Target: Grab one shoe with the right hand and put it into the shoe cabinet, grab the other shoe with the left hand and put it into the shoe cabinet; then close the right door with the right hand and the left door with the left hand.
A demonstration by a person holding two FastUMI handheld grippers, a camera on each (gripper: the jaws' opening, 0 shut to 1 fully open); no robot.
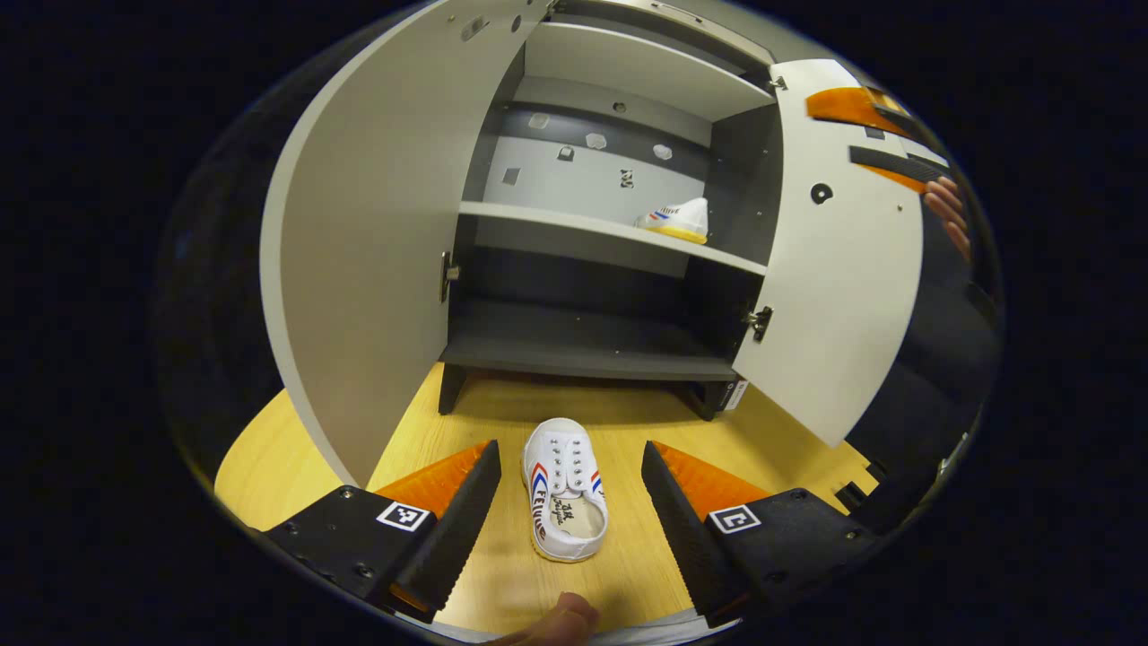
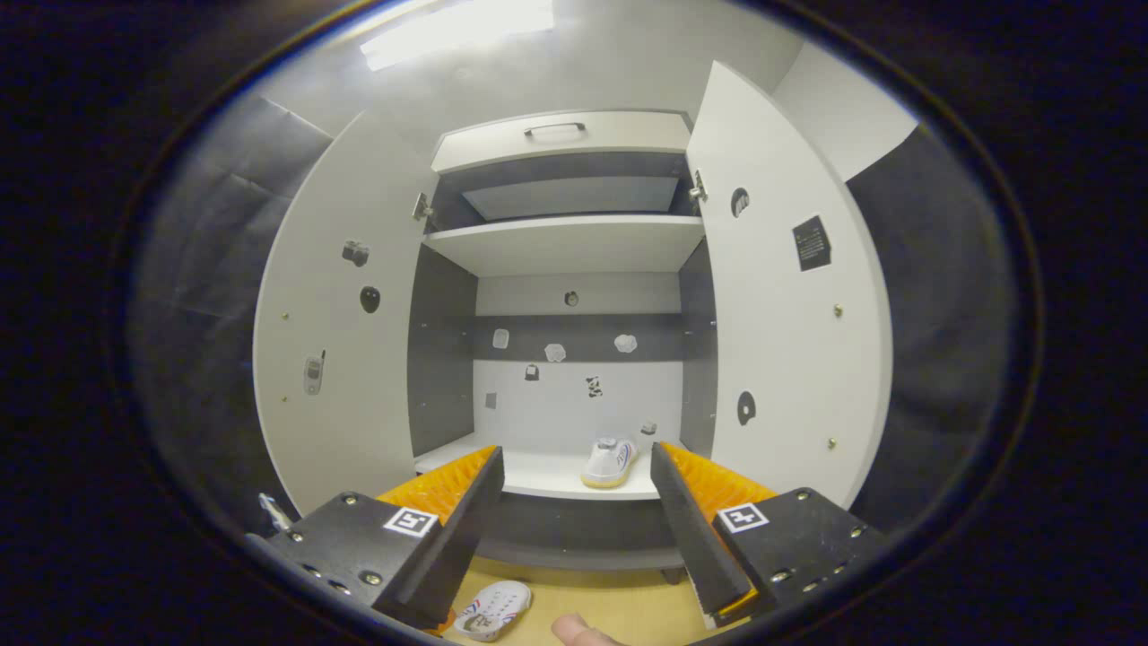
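A: Left gripper (image 1: 570,498): your fingers are spread wide with nothing between the pads; a white shoe (image 1: 565,491) lies on the wooden floor (image 1: 628,422) in the gap, toe toward the cabinet (image 1: 592,350), touching neither finger.

B: And the cabinet from that side?

A: Both doors stand open; the left door (image 1: 377,242) swings out near you, the right door (image 1: 839,269) hangs out on the far side; a second shoe (image 1: 677,221) sits on the middle shelf (image 1: 574,229), at its right end, close to the side wall; the bottom shelf (image 1: 583,345) is dark. At the right door's outer edge you can see the other gripper (image 1: 883,135) held in a hand (image 1: 949,211).

B: Right gripper?

A: Your right gripper (image 2: 577,498) is also spread open, holding nothing; it points straight into the cabinet (image 2: 565,242) from a little way back; the shelved shoe (image 2: 610,462) shows between the fingers but farther in, resting on the shelf (image 2: 538,475), heel toward you.

B: The floor shoe from that view?

A: Low in the right gripper view, the floor shoe (image 2: 491,610) lies on the wood just below the left finger; a fingertip (image 2: 574,630) shows at the bottom edge; left door (image 2: 336,323) and right door (image 2: 780,296) both open.
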